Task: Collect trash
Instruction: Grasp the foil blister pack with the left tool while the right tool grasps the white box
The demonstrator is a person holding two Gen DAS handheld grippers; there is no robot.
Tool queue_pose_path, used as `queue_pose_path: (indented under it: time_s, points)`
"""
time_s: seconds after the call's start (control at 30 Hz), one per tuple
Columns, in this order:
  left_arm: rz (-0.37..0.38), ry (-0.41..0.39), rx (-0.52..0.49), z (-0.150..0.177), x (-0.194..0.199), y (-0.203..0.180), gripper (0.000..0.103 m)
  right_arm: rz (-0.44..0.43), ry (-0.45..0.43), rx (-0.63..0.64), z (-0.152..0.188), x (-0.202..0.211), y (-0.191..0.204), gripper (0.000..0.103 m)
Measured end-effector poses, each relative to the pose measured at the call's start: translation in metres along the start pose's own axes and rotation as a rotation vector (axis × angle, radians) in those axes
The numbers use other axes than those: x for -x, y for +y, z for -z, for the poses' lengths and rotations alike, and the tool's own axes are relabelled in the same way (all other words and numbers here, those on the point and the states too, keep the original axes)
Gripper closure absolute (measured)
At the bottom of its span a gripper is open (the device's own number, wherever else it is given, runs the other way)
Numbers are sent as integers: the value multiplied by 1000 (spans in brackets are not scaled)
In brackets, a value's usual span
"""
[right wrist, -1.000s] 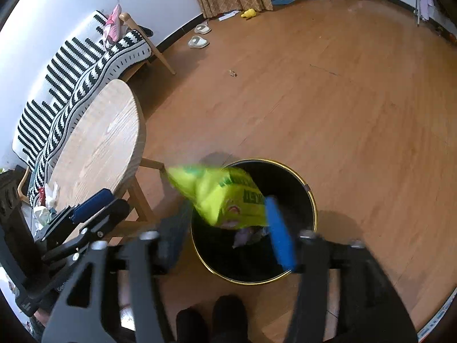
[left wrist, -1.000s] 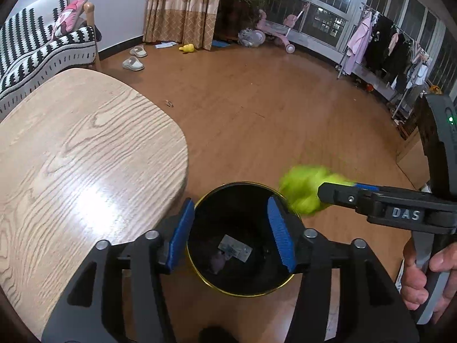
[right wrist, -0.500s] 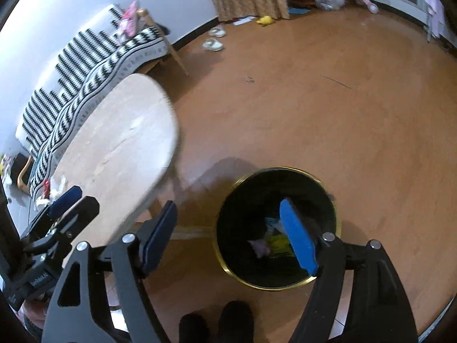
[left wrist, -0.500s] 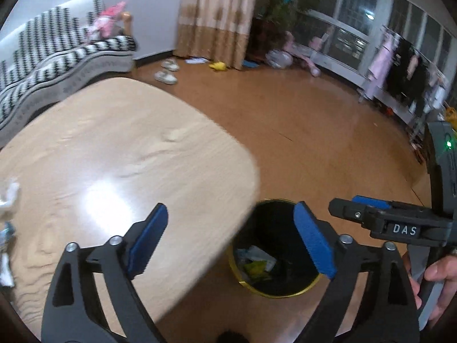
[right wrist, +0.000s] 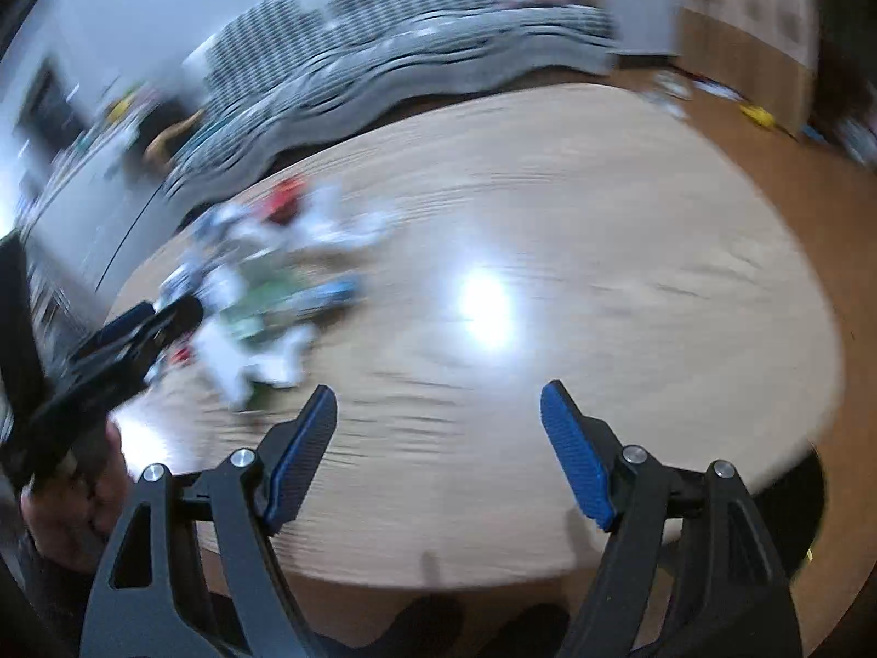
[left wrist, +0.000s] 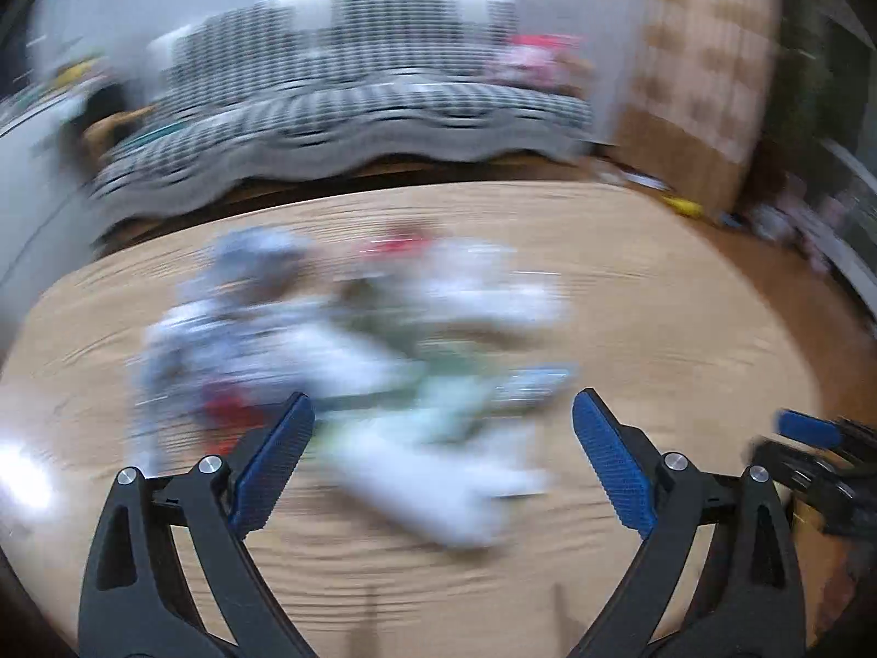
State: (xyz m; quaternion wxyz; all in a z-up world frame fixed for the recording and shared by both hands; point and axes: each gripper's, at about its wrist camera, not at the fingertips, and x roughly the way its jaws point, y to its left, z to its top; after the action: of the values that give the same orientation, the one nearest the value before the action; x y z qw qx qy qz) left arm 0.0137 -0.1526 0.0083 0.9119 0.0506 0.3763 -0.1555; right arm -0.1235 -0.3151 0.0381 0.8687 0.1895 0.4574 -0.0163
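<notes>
A blurred pile of trash [left wrist: 356, 351], white, green, red and blue wrappers, lies on the oval wooden table [left wrist: 685, 329]. My left gripper [left wrist: 438, 438] is open and empty, hovering just in front of the pile. My right gripper [right wrist: 438, 427] is open and empty above the bare middle of the table [right wrist: 603, 252]; the pile [right wrist: 263, 296] lies to its left. The left gripper also shows at the left edge of the right wrist view [right wrist: 137, 329]. The black bin's rim [right wrist: 811, 510] peeks out under the table's right edge.
A black-and-white striped sofa [left wrist: 340, 109] stands behind the table. Patterned curtains [left wrist: 701, 66] hang at the right. Small items lie on the wooden floor [right wrist: 762, 115] beyond the table. Both views are motion-blurred.
Both grippers have swung left, away from the bin and over the table. The yellow-green bag dropped from the right gripper into the bin. Both jaws are now wide open.
</notes>
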Motion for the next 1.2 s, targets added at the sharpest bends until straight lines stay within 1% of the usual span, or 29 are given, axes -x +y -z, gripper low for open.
queue_pose_path:
  time_s: [0.03,0.07,0.13,0.23,0.33,0.43,0.5,0.53,0.6,0.67,0.73,0.77,0.8,0.83,0.87,0.93,0.97,1.03,1.1,1.13,1.2]
  points:
    - [-58,3,41,2,-1,30,11,-20,15,49,-4,-11,26,29]
    - [-95,11,72,4,-3,54,11,-31,23,81,-5,-18,45,29]
    - [-139,27,124,4,-7,92,11,-50,45,165,-8,-38,89,29]
    - [-156,69,181,14,-16,135,11,-49,65,256,-9,-63,131,29]
    - [-163,123,212,24,-32,165,11,-18,90,325,-7,-88,156,29]
    - [-160,166,211,29,-48,176,11,14,116,356,-7,-108,166,30]
    - [-150,180,211,31,-54,179,11,25,130,354,-7,-120,167,40]
    - [-142,184,208,31,-55,179,11,33,135,351,-7,-126,169,48]
    - [-135,193,198,27,-61,177,12,23,140,349,-9,-129,168,51]
    - [-129,204,184,27,-65,175,26,3,127,348,-11,-124,168,57]
    - [-113,217,189,30,-66,172,49,-40,93,329,-16,-111,167,60]
    - [-122,215,185,30,-67,170,54,-63,82,316,-20,-107,168,61]
    - [-128,214,175,30,-66,167,66,-105,67,290,-23,-99,166,62]
    - [-116,216,180,30,-66,166,66,-144,61,264,-27,-94,164,62]
    - [-112,214,189,30,-64,166,66,-210,58,226,-30,-85,160,62]
    - [-127,189,197,29,-57,164,67,-289,47,179,-34,-74,155,63]
    - [-137,168,191,27,-51,162,67,-310,37,165,-35,-69,152,63]
    - [-144,143,191,23,-44,159,68,-326,13,142,-38,-60,149,63]
    - [-136,122,198,20,-35,154,70,-321,-11,140,-40,-52,147,64]
    - [-134,113,197,19,-32,152,73,-319,-24,134,-40,-47,143,64]
    - [-128,90,191,14,-25,143,73,-317,-35,119,-39,-39,138,64]
